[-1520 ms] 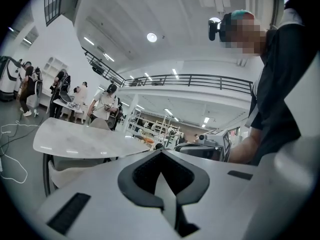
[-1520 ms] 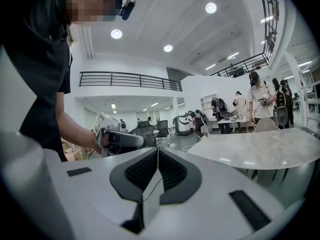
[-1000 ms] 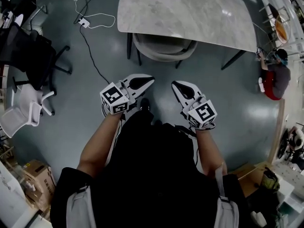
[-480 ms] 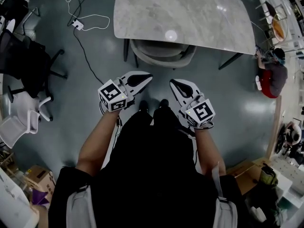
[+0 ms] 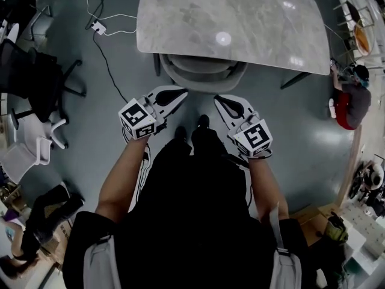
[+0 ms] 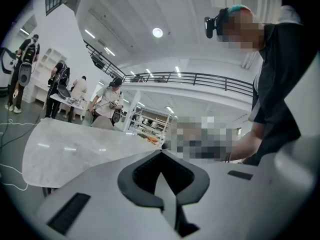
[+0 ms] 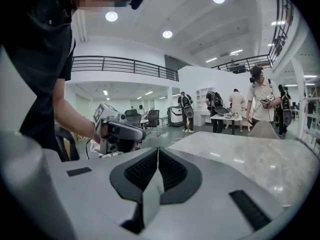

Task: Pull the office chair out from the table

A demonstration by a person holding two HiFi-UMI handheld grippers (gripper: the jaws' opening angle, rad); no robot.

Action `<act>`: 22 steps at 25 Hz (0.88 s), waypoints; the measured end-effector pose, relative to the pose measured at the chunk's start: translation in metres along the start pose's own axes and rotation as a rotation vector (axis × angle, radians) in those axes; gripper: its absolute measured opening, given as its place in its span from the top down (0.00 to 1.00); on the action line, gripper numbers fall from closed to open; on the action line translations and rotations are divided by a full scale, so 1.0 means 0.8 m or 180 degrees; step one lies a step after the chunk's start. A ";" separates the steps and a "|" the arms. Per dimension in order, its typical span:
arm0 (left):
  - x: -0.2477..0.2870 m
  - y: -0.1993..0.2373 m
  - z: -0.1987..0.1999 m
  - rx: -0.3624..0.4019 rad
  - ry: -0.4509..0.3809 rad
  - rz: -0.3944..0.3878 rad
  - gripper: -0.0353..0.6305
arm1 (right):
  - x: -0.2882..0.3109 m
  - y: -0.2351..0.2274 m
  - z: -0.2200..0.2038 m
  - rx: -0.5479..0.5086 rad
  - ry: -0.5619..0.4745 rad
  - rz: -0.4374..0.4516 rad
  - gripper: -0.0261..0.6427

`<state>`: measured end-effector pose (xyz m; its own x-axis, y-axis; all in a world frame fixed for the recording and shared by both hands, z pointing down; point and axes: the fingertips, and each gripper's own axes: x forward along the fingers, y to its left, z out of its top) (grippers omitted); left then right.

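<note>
One tucked chair (image 5: 203, 71) (head view only)

floor (image 5: 313, 125): grey, glossy | walls (image 7: 125, 48): white | ceiling lights (image 6: 157, 32): round, lit

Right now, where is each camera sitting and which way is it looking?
Head view: on the person's head, looking steeply down at the table, the chair tucked under it, left gripper, right gripper, both forearms.
Left gripper view: on the left gripper, looking along its shut jaws over the table; the person's torso shows right.
Right gripper view: on the right gripper, along its shut jaws; the person's arm holds the left gripper at left.
Shared: all three show the table.
</note>
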<state>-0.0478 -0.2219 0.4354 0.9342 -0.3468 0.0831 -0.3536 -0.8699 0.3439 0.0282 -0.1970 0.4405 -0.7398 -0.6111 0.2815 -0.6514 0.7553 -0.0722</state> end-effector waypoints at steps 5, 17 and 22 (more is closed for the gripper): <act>0.030 0.027 -0.010 0.0038 0.0144 0.0151 0.94 | 0.009 -0.038 -0.022 -0.0080 0.0194 0.0138 0.93; 0.066 0.050 -0.048 0.0289 0.0852 0.0256 0.81 | 0.029 -0.058 -0.076 -0.0234 0.0726 0.0706 0.93; 0.066 0.064 -0.082 0.0559 0.1285 0.0158 0.78 | 0.051 -0.051 -0.105 -0.0309 0.0960 0.0782 0.83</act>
<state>-0.0134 -0.2621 0.5191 0.8470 -0.2553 0.4662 -0.3685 -0.9141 0.1690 0.0388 -0.2333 0.5350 -0.7795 -0.3235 0.5364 -0.4316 0.8980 -0.0856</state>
